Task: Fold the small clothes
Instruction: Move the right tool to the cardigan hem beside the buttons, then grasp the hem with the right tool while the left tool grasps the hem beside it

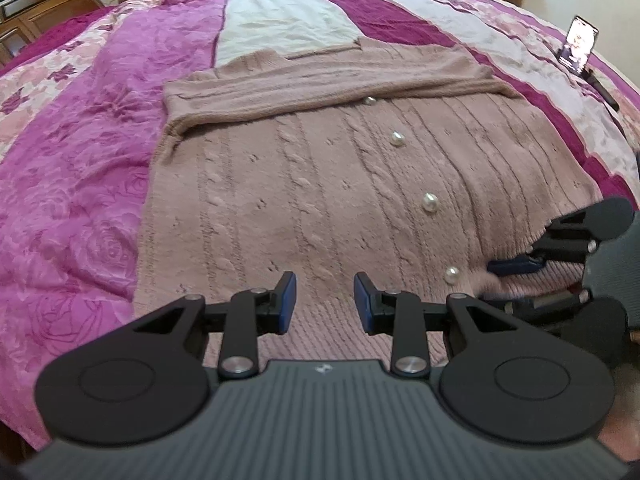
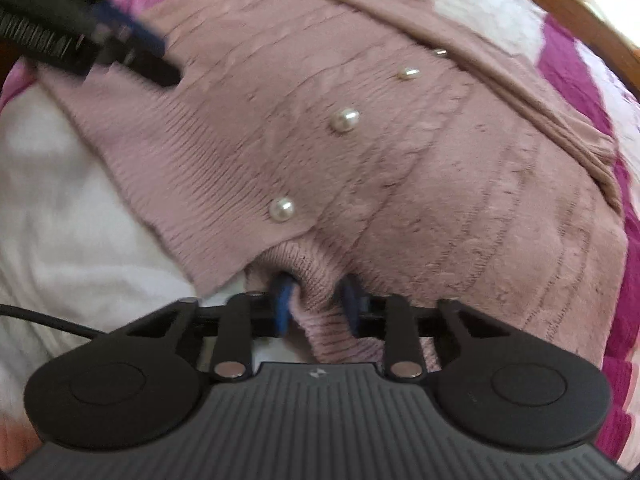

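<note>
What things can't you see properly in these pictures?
- Left wrist view: the phone screen is too small to read.
- Left wrist view: the right gripper is cut off by the edge.
- Right wrist view: the cardigan hem covers that gripper's fingertips.
- Right wrist view: the left gripper is blurred.

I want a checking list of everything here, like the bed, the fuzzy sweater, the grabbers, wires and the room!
Surface: pink and magenta flowered bedspread, wrinkled.
Job's things: dusty-pink cable-knit cardigan with round pearl buttons, lying flat, sleeves folded across its top.
Clutter: smartphone on a small stand, screen lit, far right on the bed.
Grippers: left gripper over the ribbed hem, jaws apart, holding nothing; right gripper pinching a bunched hem fold.
Cables: thin black cable over the white cloth on the left of the right wrist view.
Surroundings: brown wooden furniture behind the bed.
</note>
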Demonstrator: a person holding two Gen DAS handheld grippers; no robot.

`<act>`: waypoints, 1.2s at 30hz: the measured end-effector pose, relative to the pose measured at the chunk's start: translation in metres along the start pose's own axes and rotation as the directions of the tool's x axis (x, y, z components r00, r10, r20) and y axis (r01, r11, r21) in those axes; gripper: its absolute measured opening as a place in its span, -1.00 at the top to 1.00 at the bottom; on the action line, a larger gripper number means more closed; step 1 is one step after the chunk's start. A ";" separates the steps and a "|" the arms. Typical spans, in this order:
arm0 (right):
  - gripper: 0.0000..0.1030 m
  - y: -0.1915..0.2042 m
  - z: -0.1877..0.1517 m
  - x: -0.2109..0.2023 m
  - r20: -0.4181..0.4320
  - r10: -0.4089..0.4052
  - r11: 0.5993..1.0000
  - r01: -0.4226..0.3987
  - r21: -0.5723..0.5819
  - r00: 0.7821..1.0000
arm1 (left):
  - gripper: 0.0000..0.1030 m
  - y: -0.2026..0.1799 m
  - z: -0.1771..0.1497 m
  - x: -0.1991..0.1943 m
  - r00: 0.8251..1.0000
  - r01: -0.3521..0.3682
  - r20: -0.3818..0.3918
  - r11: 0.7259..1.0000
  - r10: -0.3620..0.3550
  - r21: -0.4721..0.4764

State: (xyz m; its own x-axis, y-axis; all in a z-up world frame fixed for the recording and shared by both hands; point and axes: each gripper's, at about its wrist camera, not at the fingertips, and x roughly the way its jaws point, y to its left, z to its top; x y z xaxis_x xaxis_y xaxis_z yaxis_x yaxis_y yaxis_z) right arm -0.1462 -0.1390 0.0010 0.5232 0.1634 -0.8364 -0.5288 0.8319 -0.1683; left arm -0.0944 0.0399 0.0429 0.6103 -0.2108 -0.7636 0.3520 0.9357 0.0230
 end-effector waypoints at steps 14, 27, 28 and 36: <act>0.73 -0.033 0.008 -0.030 0.190 -0.021 0.976 -0.021 0.216 0.982 | -0.29 -0.024 -0.011 0.006 0.994 0.110 -0.003 0.987 -0.110 0.115; 0.72 -0.033 0.000 -0.032 0.212 0.021 0.967 -0.074 0.245 0.977 | -0.27 -0.053 -0.011 0.043 0.998 0.046 0.030 0.956 -0.057 0.289; 0.72 -0.033 -0.001 -0.031 0.207 0.029 0.967 -0.080 0.241 0.978 | -0.01 -0.053 -0.011 0.044 0.998 0.039 0.041 0.956 -0.054 0.290; 0.06 -0.017 -0.002 -0.021 0.157 0.046 0.983 -0.073 0.171 0.986 | 0.74 -0.052 -0.009 0.032 0.993 0.069 0.072 0.957 -0.093 0.282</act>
State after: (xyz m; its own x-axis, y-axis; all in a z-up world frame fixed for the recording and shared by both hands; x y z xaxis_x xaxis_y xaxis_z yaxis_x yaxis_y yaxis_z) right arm -0.1496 -0.1575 0.0208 0.5973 0.2826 -0.7506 -0.4436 0.8961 -0.0157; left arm -0.0997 -0.0130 0.0109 0.6247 -0.3169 -0.7137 0.5789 0.8013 0.1509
